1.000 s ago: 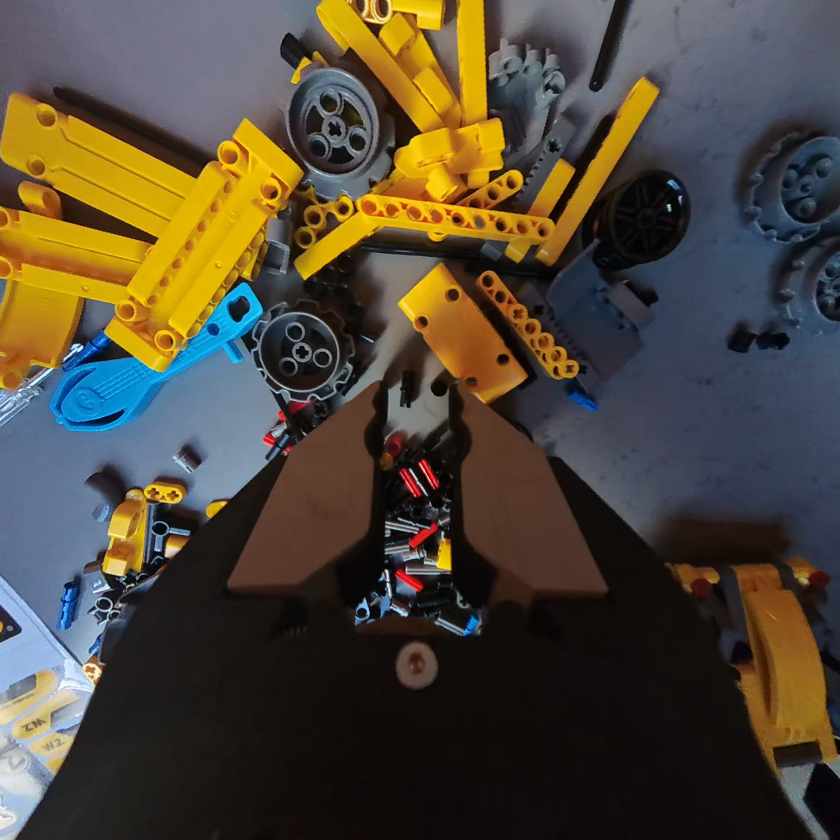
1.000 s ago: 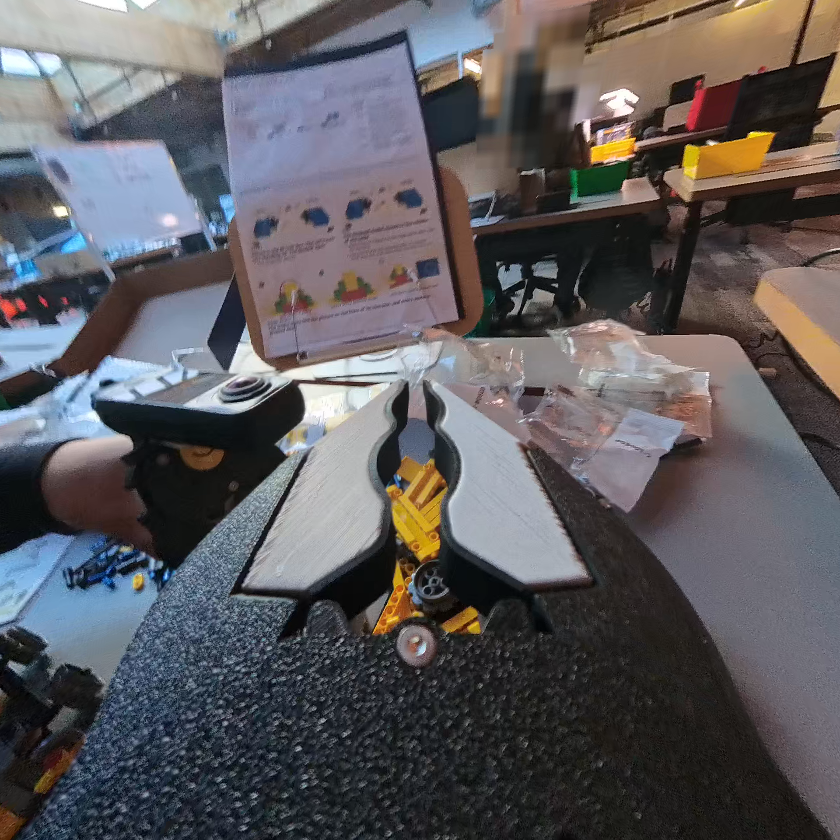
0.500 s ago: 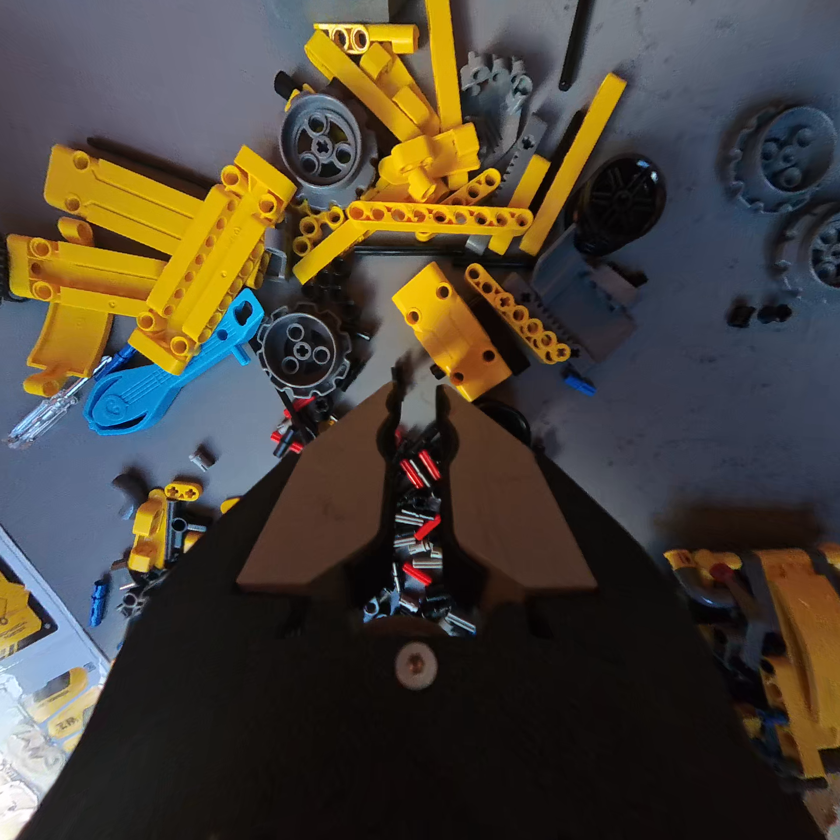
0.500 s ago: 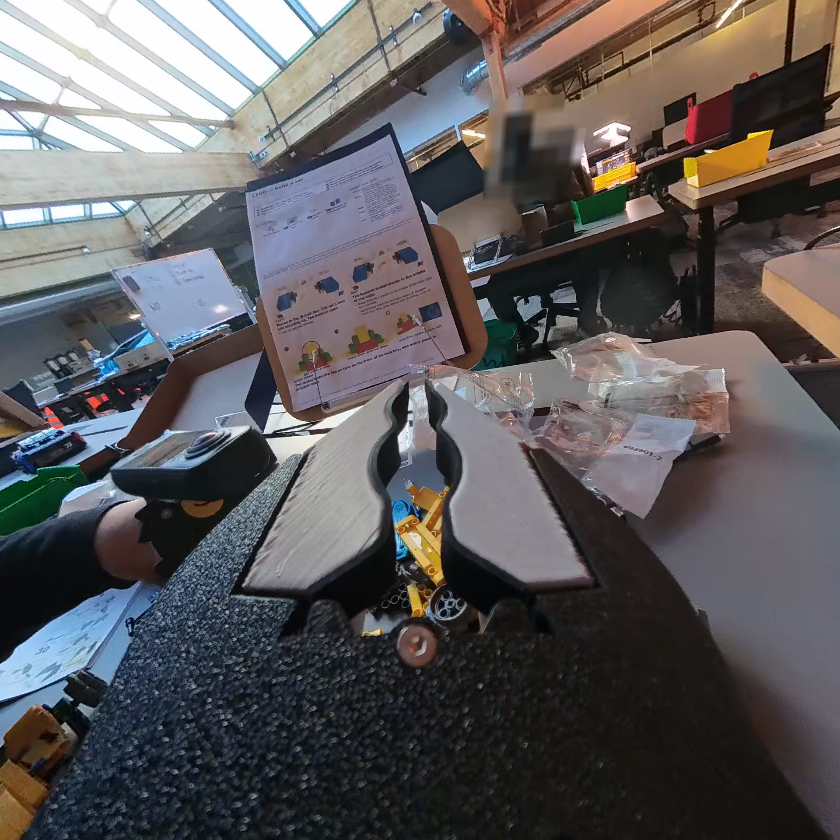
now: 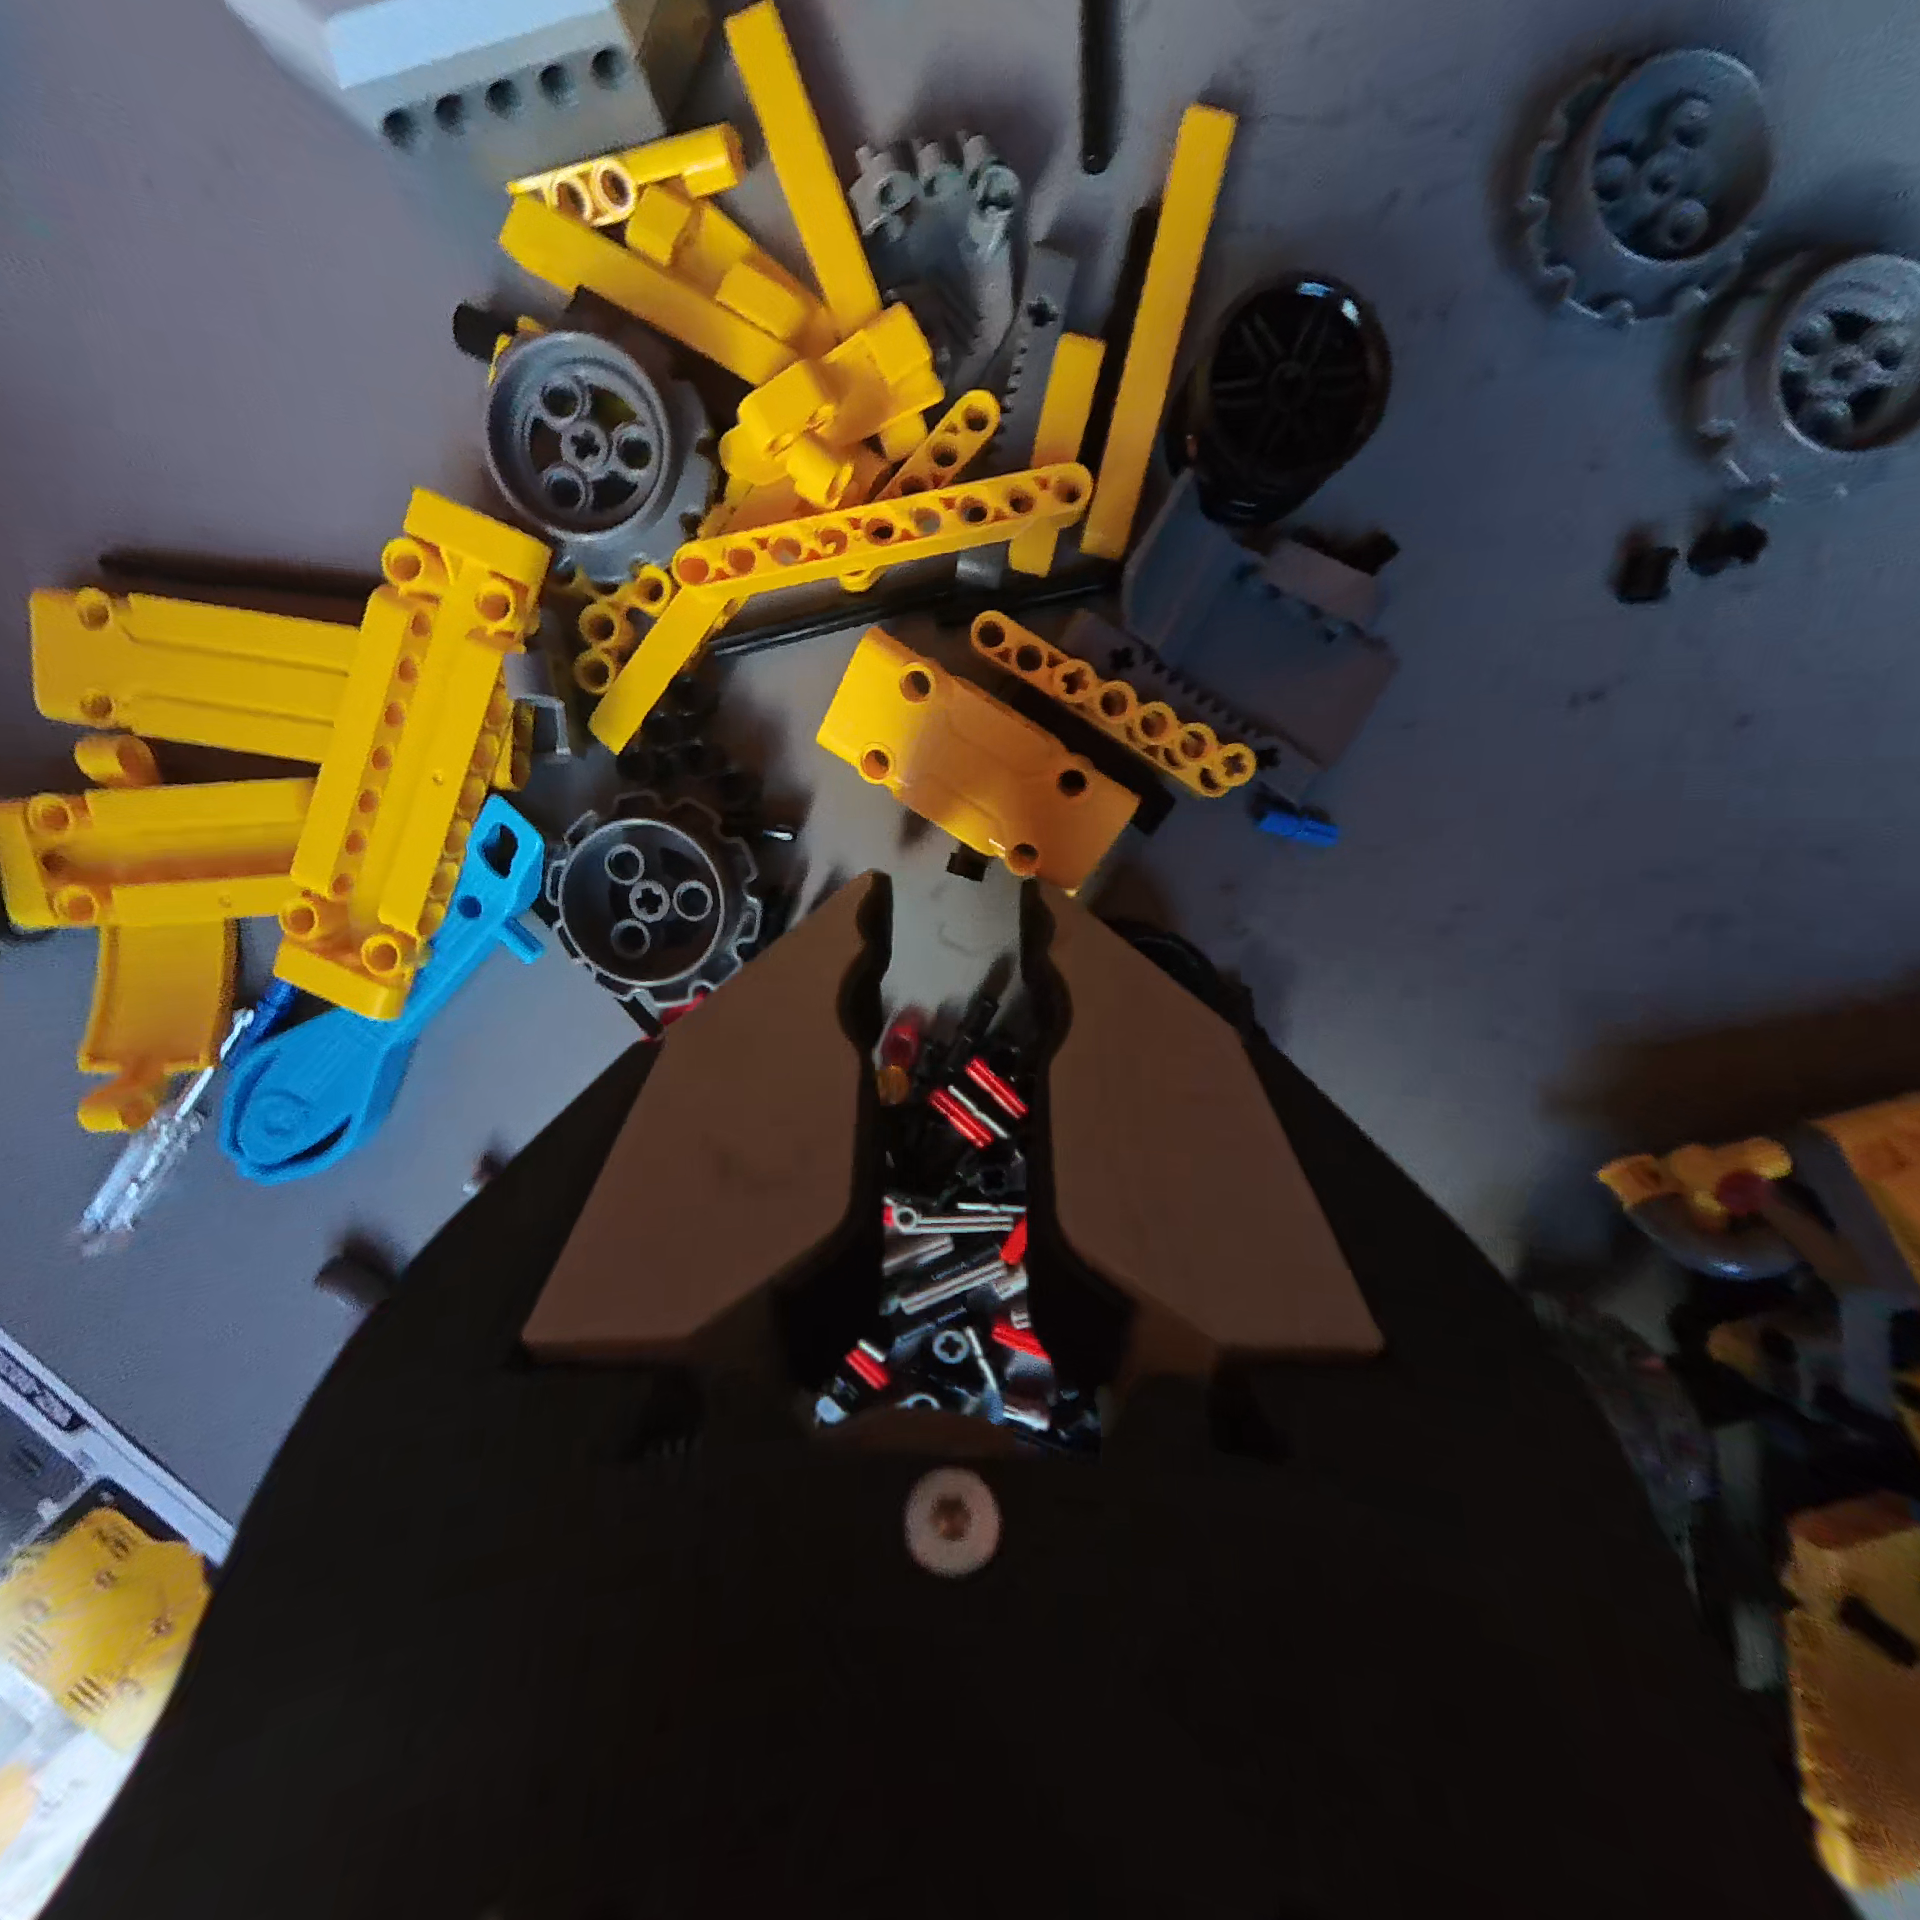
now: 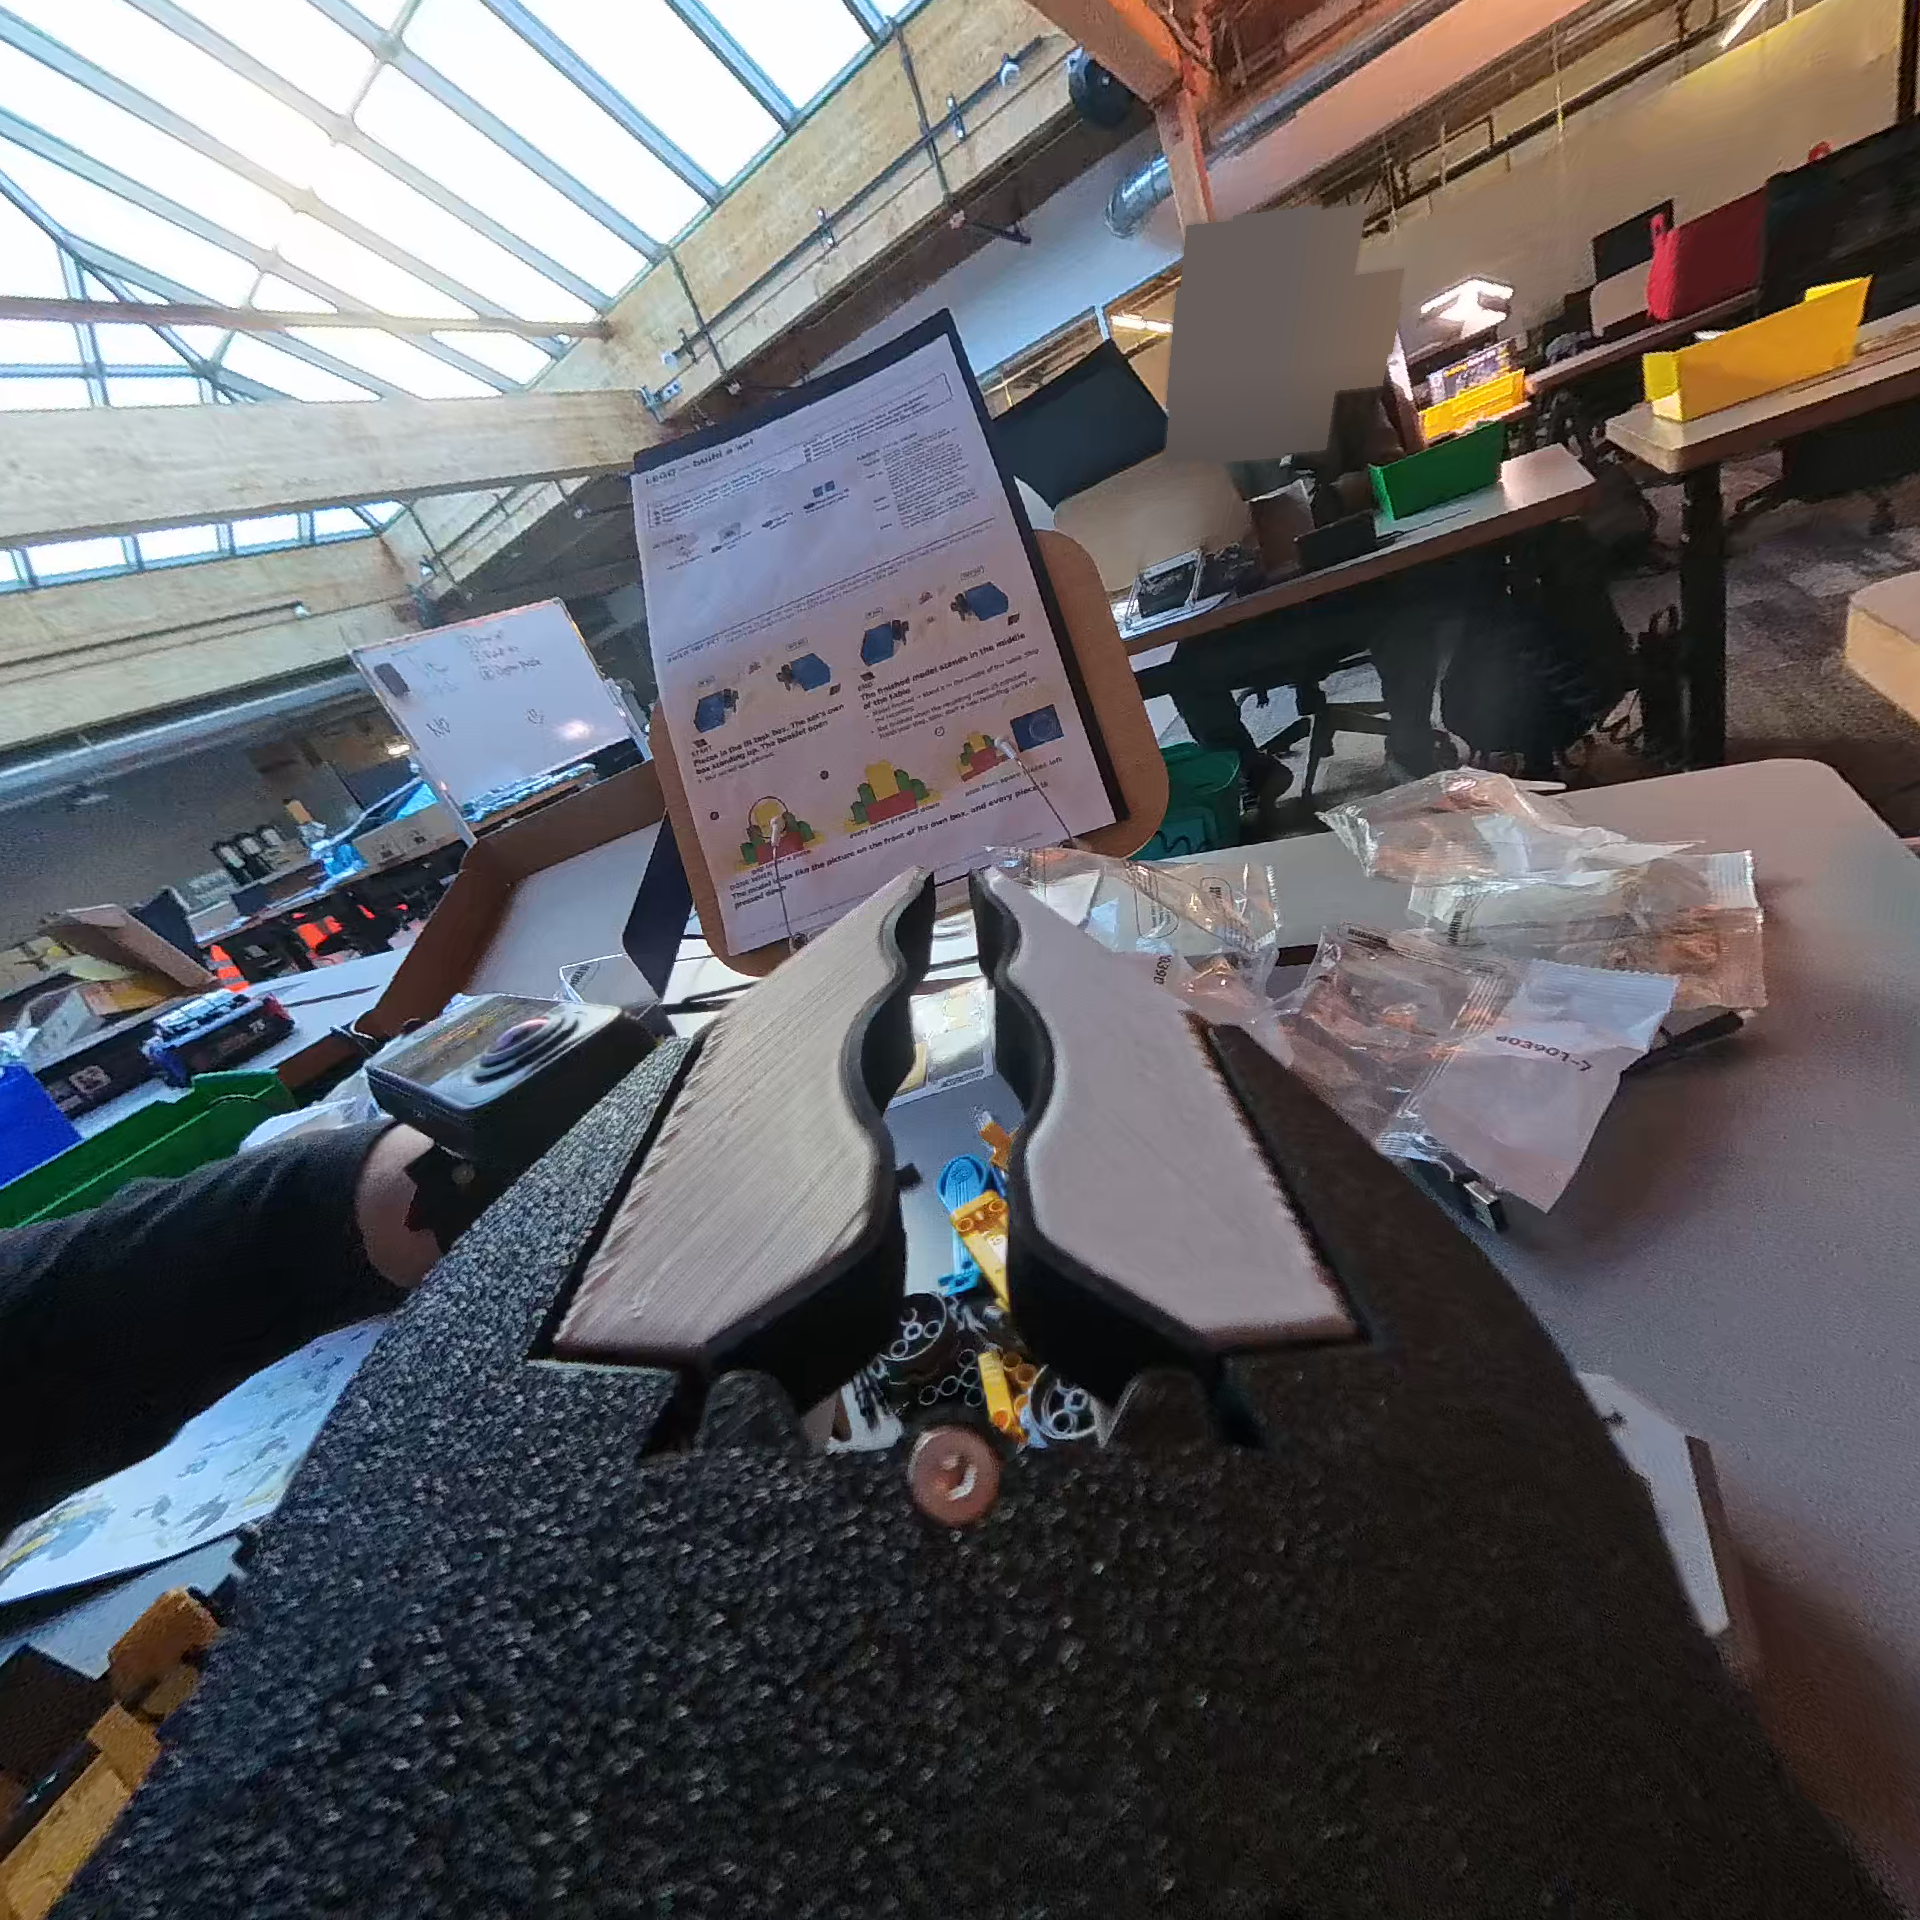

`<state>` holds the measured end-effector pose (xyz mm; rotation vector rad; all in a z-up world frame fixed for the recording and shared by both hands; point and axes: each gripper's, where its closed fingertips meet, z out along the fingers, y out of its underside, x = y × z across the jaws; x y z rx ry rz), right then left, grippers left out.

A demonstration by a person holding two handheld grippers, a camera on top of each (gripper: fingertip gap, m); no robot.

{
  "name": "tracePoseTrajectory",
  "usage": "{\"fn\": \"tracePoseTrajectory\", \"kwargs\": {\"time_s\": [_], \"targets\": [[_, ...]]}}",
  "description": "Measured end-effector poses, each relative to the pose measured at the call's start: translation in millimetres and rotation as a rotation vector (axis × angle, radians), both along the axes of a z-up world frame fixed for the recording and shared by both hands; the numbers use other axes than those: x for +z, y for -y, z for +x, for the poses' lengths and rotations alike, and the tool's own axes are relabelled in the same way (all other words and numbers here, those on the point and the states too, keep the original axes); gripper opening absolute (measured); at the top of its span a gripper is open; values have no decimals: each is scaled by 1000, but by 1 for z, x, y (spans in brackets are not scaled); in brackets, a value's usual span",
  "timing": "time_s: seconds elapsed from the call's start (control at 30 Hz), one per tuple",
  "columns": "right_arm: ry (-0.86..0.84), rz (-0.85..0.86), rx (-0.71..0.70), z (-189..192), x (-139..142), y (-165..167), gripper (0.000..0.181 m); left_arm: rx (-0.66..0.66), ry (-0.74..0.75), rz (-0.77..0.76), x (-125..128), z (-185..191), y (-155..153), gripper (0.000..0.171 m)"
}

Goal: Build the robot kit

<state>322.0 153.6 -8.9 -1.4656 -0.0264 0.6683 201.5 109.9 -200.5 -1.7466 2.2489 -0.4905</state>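
My left gripper (image 5: 956, 904) points down at the grey table (image 5: 1558, 883), jaws a little apart and empty. Below its fingers lies a heap of small red, black and grey pins (image 5: 956, 1226). Just ahead of the tips are a yellow panel (image 5: 966, 769) and a dark toothed wheel (image 5: 649, 904), with a blue tool (image 5: 353, 1070) to the left. My right gripper (image 6: 951, 894) is raised over the table, jaws nearly together and empty, facing a printed sheet on a stand (image 6: 862, 665). The left gripper's body and a hand (image 6: 499, 1060) show to its left.
Yellow beams and panels (image 5: 416, 727) are spread beyond the left gripper. Grey wheels (image 5: 1652, 177) lie far right and a part-built yellow model (image 5: 1849, 1455) sits at the right edge. A booklet (image 5: 62, 1558) lies lower left. Clear plastic bags (image 6: 1507, 997) lie right of the stand. The tips of one gripper are about 25 cm away from the tips of the other. About 4 cm separates my left fingertips from the dark toothed wheel (image 5: 649, 904).
The left jaws narrowed, then opened a little again, as the gripper lifted and turned slightly over the pins. The right gripper tilted upward, so more of the roof shows.
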Motion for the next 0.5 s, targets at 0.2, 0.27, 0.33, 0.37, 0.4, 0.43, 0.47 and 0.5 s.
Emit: {"fn": "tracePoseTrajectory", "kwargs": {"time_s": [0.2, 0.27, 0.33, 0.37, 0.4, 0.43, 0.47, 0.5], "targets": [[-22, -2, 16, 0, 0, 0, 7, -67, 4, -16, -1, 4, 0, 18], [-28, -1, 20, 0, 0, 0, 7, -78, -17, -32, -5, 3, 1, 16], [-31, -2, 22, 0, 0, 0, 7, -91, -14, -45, -5, 3, 3, 12], [-33, -1, 23, 0, 0, -1, 7, -92, -11, -44, -5, 3, 3, 10], [-34, -1, 25, 0, 0, 0, 7, -93, -10, -36, -5, 3, 2, 5], [-36, 0, 26, 0, 0, 0, 7, -95, -8, -31, -5, 3, 2, 4], [-36, 0, 27, 0, 0, 0, 7, -93, -8, -28, -5, 3, 2, 4], [-35, -1, 28, 0, 0, 0, 7, -89, -9, -26, -5, 2, 1, 4]]}}
